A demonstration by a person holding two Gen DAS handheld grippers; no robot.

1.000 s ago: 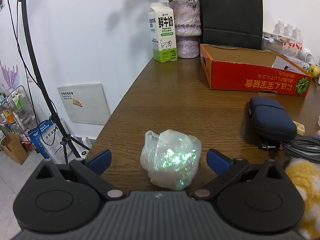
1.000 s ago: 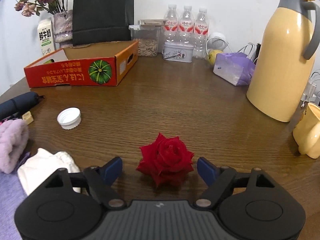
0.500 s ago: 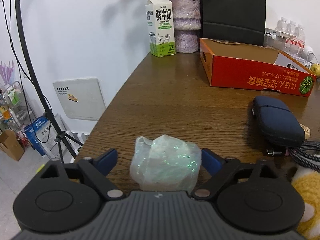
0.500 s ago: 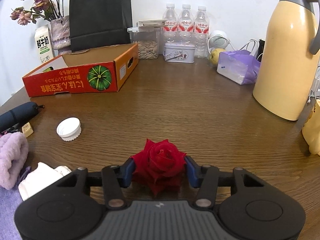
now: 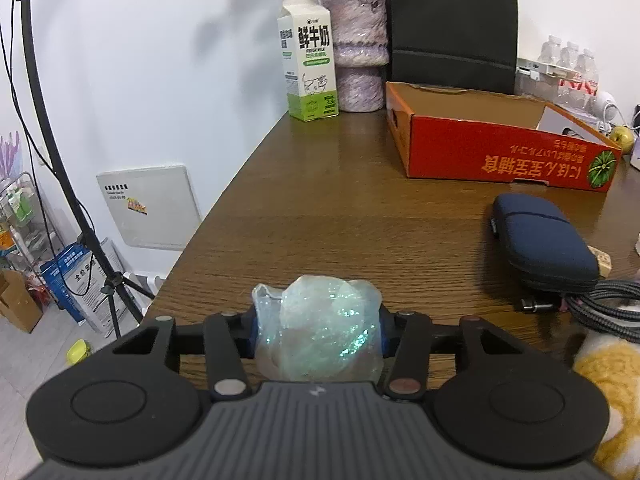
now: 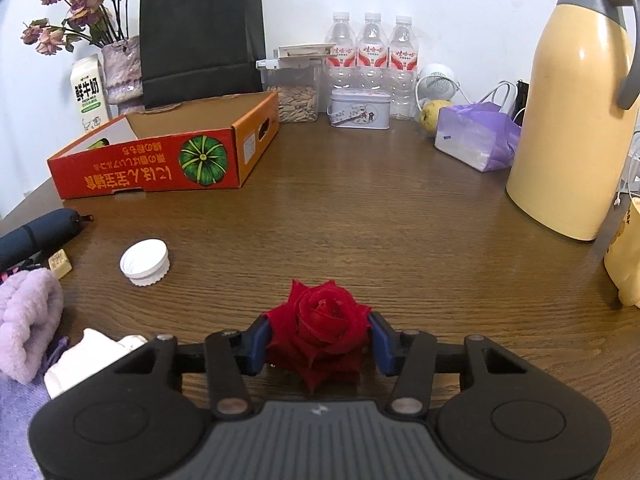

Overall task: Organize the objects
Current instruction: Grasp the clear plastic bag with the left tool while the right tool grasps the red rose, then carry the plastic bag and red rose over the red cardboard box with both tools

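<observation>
A milk carton (image 5: 310, 60) stands at the far edge of the wooden table (image 5: 340, 216), just beside a purple vase (image 5: 358, 52) of dried flowers (image 6: 76, 4). A black paper bag (image 5: 450, 24) stands behind an open red cardboard box (image 5: 508, 152). Three water bottles (image 6: 372, 48) line the wall, with a jar of seeds (image 6: 298, 88) and a small tin (image 6: 360, 108) near them. A tall yellow thermos (image 6: 576, 112) stands at the right.

The left gripper (image 5: 318, 334) is pinching a crumpled iridescent bag (image 5: 320, 328), its jaws having just been closing on it. Beyond, a red box (image 5: 500, 152), a blue case (image 5: 544, 246) and a milk carton (image 5: 310, 58) are sitting on the table (image 5: 340, 208)
</observation>
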